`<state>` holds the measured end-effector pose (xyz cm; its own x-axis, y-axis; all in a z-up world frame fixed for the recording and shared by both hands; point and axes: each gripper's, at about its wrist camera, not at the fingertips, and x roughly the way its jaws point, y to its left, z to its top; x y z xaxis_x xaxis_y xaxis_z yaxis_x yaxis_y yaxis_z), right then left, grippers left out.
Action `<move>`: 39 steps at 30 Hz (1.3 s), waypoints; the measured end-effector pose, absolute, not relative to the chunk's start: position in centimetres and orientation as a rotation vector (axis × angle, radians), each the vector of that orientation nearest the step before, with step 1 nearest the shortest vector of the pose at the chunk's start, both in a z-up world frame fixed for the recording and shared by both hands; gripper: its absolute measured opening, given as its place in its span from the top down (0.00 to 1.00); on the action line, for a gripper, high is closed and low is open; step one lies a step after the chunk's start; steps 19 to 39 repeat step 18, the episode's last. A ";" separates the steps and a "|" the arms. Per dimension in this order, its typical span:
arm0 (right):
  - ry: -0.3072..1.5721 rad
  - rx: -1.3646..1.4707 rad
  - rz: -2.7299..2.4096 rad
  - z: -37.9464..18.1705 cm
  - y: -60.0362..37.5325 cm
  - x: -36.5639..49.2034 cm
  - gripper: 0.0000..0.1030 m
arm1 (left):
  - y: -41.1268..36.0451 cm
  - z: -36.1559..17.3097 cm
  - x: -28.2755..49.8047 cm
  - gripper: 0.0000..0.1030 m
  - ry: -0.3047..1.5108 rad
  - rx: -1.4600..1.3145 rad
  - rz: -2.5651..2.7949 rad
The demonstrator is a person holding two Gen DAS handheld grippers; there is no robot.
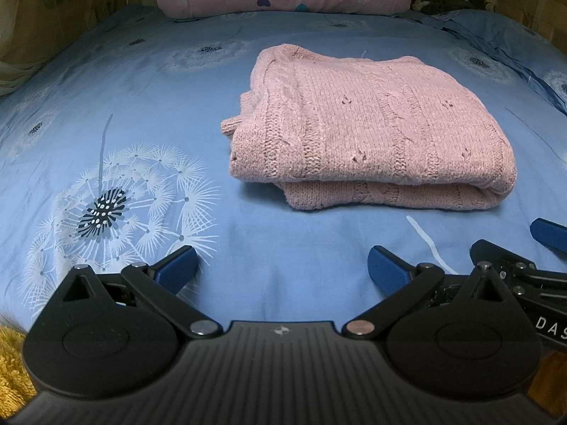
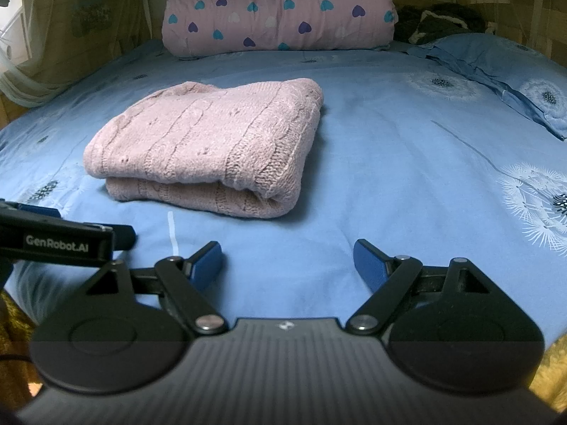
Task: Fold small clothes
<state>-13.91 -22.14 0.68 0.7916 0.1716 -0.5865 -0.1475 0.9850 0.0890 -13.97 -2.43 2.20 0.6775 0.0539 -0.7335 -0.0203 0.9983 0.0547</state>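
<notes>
A pink knitted sweater lies folded in a thick rectangle on the blue bedsheet; it also shows in the right wrist view. My left gripper is open and empty, low over the sheet, in front of the sweater and a little to its left. My right gripper is open and empty, in front of the sweater and to its right. Each gripper shows at the edge of the other's view: the right one, the left one. Neither touches the sweater.
A rolled pink quilt with heart print lies at the head of the bed. A blue pillow and a dark item sit at the far right. Wooden walls flank the bed. A yellow shaggy cloth lies at the near edge.
</notes>
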 end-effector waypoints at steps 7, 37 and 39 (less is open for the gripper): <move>0.634 0.039 0.171 0.7 -22.1 -13.9 0.19 | -2.4 2.2 -14.0 0.00 0.825 0.044 0.042; 0.634 0.039 0.171 0.7 -22.1 -13.9 0.19 | -2.5 2.2 -13.9 0.00 0.839 0.046 0.038; 0.634 0.039 0.171 0.7 -22.1 -13.9 0.19 | -2.5 2.2 -13.9 0.00 0.839 0.046 0.038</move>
